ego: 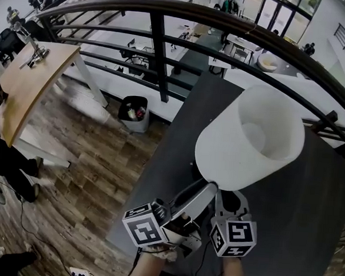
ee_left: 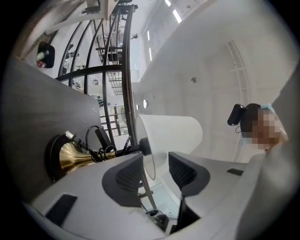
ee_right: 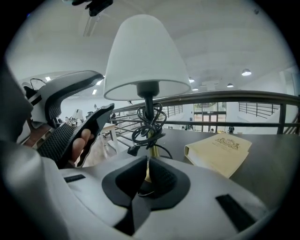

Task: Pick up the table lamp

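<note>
The table lamp has a white shade (ego: pixel 252 140), a brass stem and foot (ee_left: pixel 77 157), and a black cord (ee_right: pixel 147 124) bundled round the stem. My right gripper (ee_right: pixel 146 171) is shut on the brass stem low down, under the cord; in the head view it (ego: pixel 230 202) reaches in beneath the shade. My left gripper (ee_left: pixel 154 173) is open. The shade's lower rim (ee_left: pixel 149 159) shows in the gap between its pads, which do not press on it. In the head view it (ego: pixel 204 193) comes up to the shade's rim from the left.
The lamp stands on a dark grey table (ego: pixel 308 220) next to a curved black railing (ego: pixel 161 51). A pale yellow book (ee_right: pixel 218 150) lies on the table right of the lamp. Below the railing are a wood floor, a waste bin (ego: pixel 134 112) and a wooden desk (ego: pixel 29 77).
</note>
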